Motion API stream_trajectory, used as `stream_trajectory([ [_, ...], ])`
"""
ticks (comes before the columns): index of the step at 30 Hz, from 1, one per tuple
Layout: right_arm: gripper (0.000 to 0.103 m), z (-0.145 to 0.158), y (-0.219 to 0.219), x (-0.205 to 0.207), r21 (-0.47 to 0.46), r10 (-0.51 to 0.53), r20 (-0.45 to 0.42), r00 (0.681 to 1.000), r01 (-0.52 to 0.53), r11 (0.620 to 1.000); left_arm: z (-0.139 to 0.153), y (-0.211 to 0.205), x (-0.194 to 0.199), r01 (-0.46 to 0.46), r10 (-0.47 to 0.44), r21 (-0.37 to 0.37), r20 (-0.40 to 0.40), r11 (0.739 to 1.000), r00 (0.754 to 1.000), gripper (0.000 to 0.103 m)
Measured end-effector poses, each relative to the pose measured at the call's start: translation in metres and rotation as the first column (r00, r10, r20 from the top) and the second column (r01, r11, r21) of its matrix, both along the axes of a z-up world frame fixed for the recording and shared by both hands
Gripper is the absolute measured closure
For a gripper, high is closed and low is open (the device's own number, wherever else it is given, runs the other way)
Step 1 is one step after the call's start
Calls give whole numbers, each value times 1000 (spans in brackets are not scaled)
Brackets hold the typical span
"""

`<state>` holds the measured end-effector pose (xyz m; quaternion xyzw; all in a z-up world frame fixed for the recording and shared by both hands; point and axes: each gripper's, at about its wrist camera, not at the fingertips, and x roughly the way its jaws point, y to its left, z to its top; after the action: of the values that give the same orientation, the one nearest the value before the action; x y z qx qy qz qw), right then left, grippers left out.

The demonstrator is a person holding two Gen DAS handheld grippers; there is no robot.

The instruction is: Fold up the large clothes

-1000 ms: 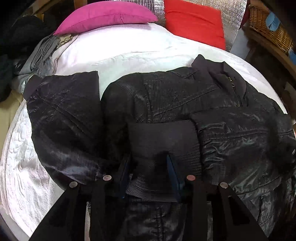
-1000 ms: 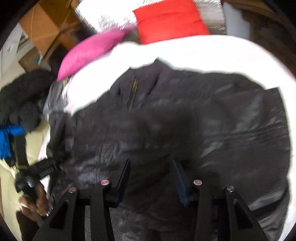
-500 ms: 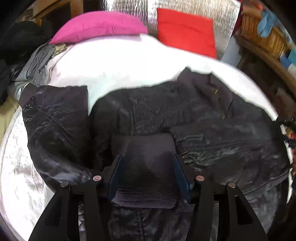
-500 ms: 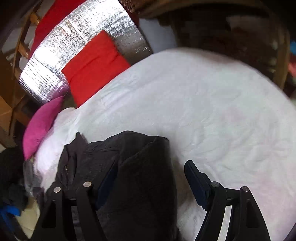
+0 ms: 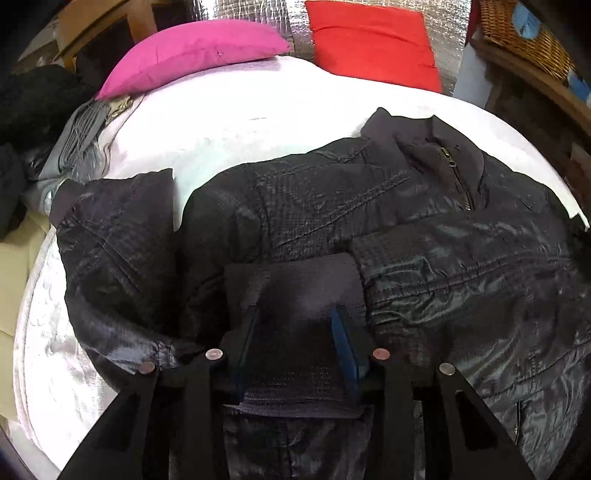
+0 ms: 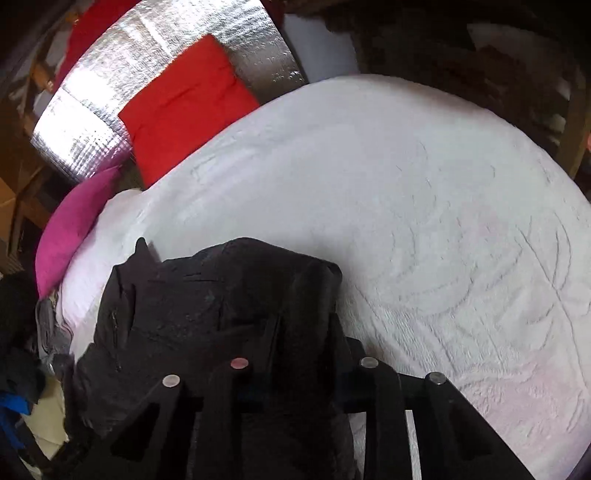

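A large black shiny jacket (image 5: pixel 369 221) lies spread on the white bed (image 5: pixel 240 122), collar and zip towards the far right. Its ribbed cuff (image 5: pixel 295 280) lies folded over the jacket's front. My left gripper (image 5: pixel 295 317) is closing, its blue pads pinching that cuff from both sides. In the right wrist view the jacket (image 6: pixel 203 302) bunches at the lower left of the bed (image 6: pixel 424 203). My right gripper (image 6: pixel 303 332) is closing on a raised fold at the jacket's right edge; the fabric hides its pads.
A pink pillow (image 5: pixel 192 51) and a red cushion (image 5: pixel 369 40) lean on a silver foil panel (image 6: pixel 110 96) at the head of the bed. Grey and black clothes (image 5: pixel 81 136) pile at the left edge. A wicker basket (image 5: pixel 524 33) stands on wooden shelving at the right.
The left jaws widened around the cuff, then narrowed onto it again. The right gripper swung from over the jacket's middle to its right edge, and its jaws came together on the fabric there.
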<state>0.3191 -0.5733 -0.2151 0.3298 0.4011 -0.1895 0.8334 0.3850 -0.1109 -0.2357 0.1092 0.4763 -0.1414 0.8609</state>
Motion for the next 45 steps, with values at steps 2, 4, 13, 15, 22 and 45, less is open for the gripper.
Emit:
stream_trajectory([
  [2, 70, 14, 2, -3, -1, -16, 23, 1000, 16, 1000, 7, 5, -3, -1, 1, -31, 4, 1000, 1000, 62],
  [4, 39, 30, 9, -11, -34, -30, 69, 997, 33, 999, 20, 12, -7, 2, 0, -84, 23, 996, 1000, 60],
  [13, 16, 72, 97, -21, -138, 226, 266, 937, -195, 971, 81, 126, -17, -185, 249, -302, 191, 935, 949, 18],
  [15, 18, 64, 126, -8, -117, 326, 239, 915, -306, 945, 74, 163, -3, -290, 347, -335, 127, 897, 929, 18],
  [22, 26, 35, 197, 18, -142, 499, 126, 857, -482, 864, 25, 235, 52, -509, 490, -441, -167, 739, 856, 18],
  [45, 40, 2, 198, 29, -40, 524, 52, 850, -522, 852, 33, 200, 86, -449, 470, -509, -96, 735, 878, 97],
])
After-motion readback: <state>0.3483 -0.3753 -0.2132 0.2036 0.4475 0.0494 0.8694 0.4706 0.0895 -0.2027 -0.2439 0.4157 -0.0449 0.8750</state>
